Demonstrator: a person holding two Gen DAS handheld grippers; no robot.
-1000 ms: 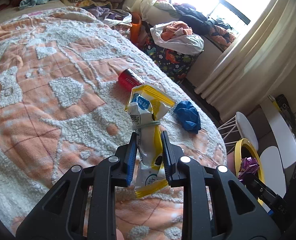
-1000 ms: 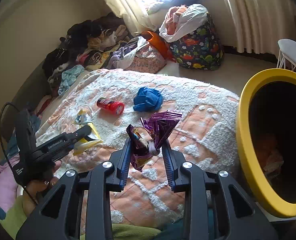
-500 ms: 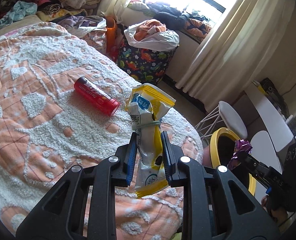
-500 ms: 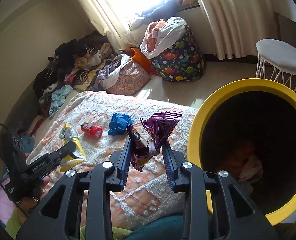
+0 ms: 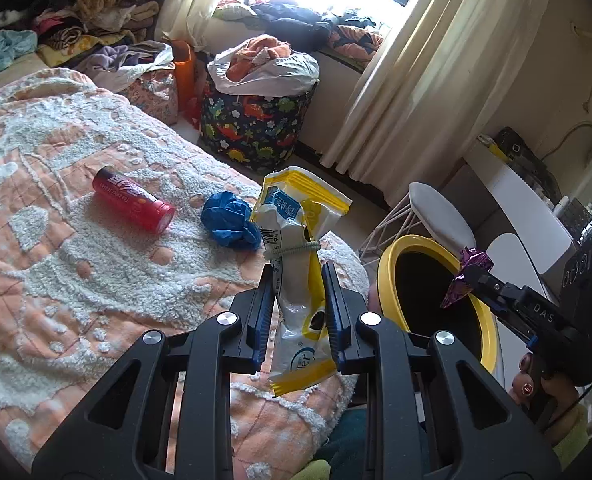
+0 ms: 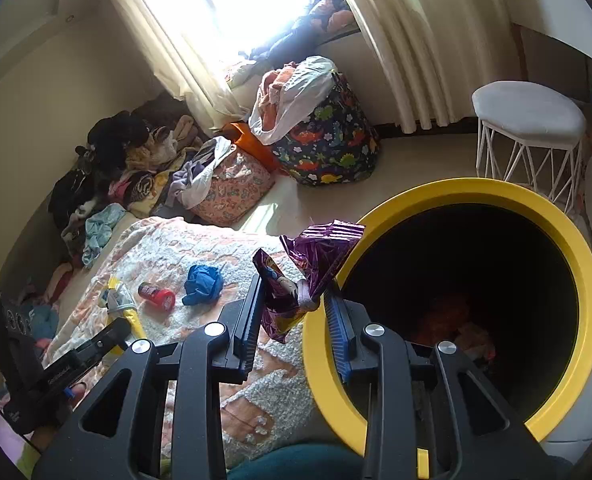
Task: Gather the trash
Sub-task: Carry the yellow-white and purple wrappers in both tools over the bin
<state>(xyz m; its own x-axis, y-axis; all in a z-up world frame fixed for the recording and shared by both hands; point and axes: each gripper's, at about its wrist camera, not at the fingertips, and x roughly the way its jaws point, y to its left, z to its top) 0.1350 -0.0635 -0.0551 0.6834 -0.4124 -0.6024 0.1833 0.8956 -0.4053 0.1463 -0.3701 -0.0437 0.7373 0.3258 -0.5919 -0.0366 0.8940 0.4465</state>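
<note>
Left wrist view: the left tongs (image 5: 297, 300) are clamped on a yellow-and-white packet (image 5: 296, 264) cinched with a hair tie, holding it upright above the bed (image 5: 56, 280). A second ago this view showed mostly bedspread; now it has swung toward the bed's edge, and the yellow bin (image 5: 435, 292) sits much nearer, just right of the packet. The red can (image 5: 134, 205) and a blue wad (image 5: 228, 224) lie on the bed, uncollected. At the right, the right tongs (image 5: 469, 280) carry a purple wrapper (image 5: 465, 276) over the bin's dark mouth; earlier they were only at the rim's near side. I judge the packet is not yet over the bin.

Right wrist view: the right tongs (image 6: 296, 300) grip the purple wrapper (image 6: 307, 268) at its crumpled lower part, and it stands over the bin's (image 6: 535, 216) left rim. The bin fills far more of this view than a second ago, when it sat at the right edge, and some trash shows dimly at its bottom. The left tongs (image 6: 118, 326) with the packet (image 6: 118, 300) hang over the bed at the lower left, with the can (image 6: 156, 294) and wad (image 6: 203, 285) beyond them. Both grips look unchanged. My reading is that the wrapper is nearly placed for release, though a drop from the rim could fall outside.
</note>
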